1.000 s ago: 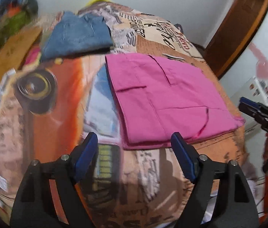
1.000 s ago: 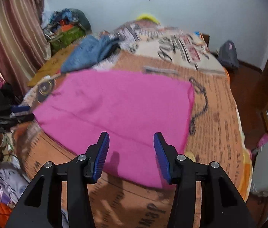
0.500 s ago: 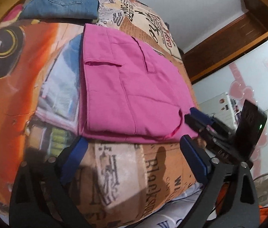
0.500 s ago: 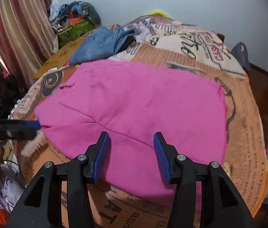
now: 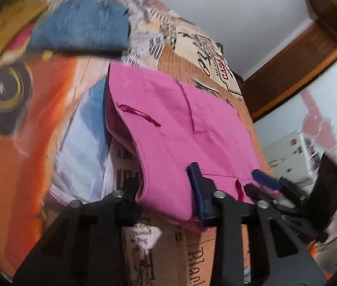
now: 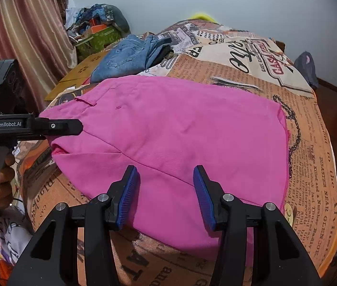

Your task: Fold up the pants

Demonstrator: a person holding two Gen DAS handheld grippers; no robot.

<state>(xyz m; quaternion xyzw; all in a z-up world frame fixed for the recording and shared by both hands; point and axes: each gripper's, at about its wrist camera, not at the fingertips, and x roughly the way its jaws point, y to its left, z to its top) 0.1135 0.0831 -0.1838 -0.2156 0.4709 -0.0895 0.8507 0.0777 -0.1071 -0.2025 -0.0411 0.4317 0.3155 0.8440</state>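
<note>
The pink pants (image 6: 180, 138) lie folded flat on the bed; they also show in the left wrist view (image 5: 180, 133). My left gripper (image 5: 166, 190) straddles their near edge: one finger is hidden under the fabric, the other blue pad (image 5: 198, 190) rests on top, with the edge lifted slightly. From the right wrist view the left gripper (image 6: 73, 126) reaches the pants' left corner. My right gripper (image 6: 166, 193) is open, its blue pads (image 6: 128, 195) over the near edge of the pants. It also shows in the left wrist view (image 5: 261, 181).
Folded blue jeans (image 6: 130, 57) lie at the far side of the bed; they also show in the left wrist view (image 5: 80, 28). The printed bedspread (image 6: 311, 143) covers the bed. Boxes and clutter (image 6: 97, 31) stand by the curtain. A wooden door frame (image 5: 299, 54) is at right.
My left gripper moved forward onto the pants' near edge, with the fabric now between its fingers and lifted a little. My right gripper moved closer over the pants.
</note>
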